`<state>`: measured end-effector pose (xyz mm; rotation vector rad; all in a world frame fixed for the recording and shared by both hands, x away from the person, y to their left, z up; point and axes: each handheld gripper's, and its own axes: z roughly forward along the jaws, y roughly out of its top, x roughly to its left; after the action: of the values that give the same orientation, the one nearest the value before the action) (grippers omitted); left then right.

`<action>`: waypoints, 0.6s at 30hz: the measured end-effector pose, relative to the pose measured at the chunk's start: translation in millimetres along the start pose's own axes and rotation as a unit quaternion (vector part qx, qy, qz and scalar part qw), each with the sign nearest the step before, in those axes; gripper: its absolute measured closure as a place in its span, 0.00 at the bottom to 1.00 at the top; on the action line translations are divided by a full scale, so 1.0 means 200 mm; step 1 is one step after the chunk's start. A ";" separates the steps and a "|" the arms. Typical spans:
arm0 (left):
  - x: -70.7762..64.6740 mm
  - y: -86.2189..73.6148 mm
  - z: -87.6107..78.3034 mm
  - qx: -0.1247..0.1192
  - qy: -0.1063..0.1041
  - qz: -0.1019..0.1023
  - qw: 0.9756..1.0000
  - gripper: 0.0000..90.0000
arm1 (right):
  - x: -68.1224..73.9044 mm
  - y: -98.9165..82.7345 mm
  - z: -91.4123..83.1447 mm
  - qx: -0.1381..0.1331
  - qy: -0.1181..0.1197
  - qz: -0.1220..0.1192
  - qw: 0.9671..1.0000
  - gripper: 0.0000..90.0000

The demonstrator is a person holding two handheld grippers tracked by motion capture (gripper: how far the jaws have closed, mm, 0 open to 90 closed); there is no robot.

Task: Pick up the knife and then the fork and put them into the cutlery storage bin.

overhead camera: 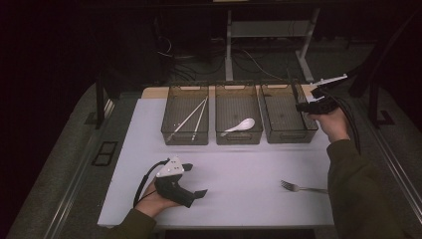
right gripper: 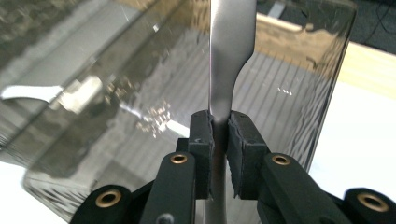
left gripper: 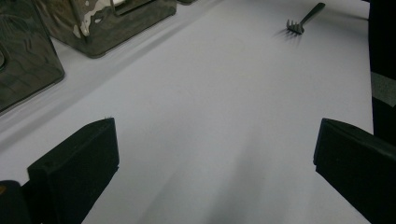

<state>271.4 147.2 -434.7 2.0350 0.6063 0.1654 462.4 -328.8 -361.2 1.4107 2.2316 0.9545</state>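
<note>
My right gripper [right gripper: 220, 135] is shut on the flat stem of a shiny metal utensil [right gripper: 231, 56], which points forward over the right-hand clear bin [right gripper: 299, 84]; its working end is out of sight. In the high view that gripper [overhead camera: 303, 107] hovers at the right bin's [overhead camera: 286, 132] right rim. My left gripper [overhead camera: 195, 180] rests on the white table near the front left, jaws wide open with nothing between them [left gripper: 215, 163]. A metal fork [overhead camera: 298, 187] lies on the table at the front right, also visible ahead of the left gripper as a fork [left gripper: 299, 21].
Three clear bins stand in a row at the back of the white mat [overhead camera: 239, 169]. The left bin [overhead camera: 171, 134] holds white chopsticks [overhead camera: 191, 118], the middle bin [overhead camera: 221, 137] a white spoon [overhead camera: 241, 125]. Dark floor and table legs lie beyond.
</note>
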 end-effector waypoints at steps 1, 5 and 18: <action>0.00 0.00 0.00 0.001 0.000 0.000 1.000 0.00 | 0.00 0.00 0.01 0.006 -0.003 0.000 1.000 0.89; 0.00 0.00 0.00 0.001 0.000 0.000 1.000 0.00 | -0.01 -0.03 0.05 0.031 -0.005 0.001 0.999 0.89; 0.00 0.00 0.00 0.005 -0.003 0.000 1.000 0.00 | -0.02 -0.05 0.13 0.071 -0.008 0.007 0.997 0.84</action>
<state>271.3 147.2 -435.1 2.0436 0.6042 0.1567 472.8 -325.4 -388.0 1.4891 2.3200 0.8001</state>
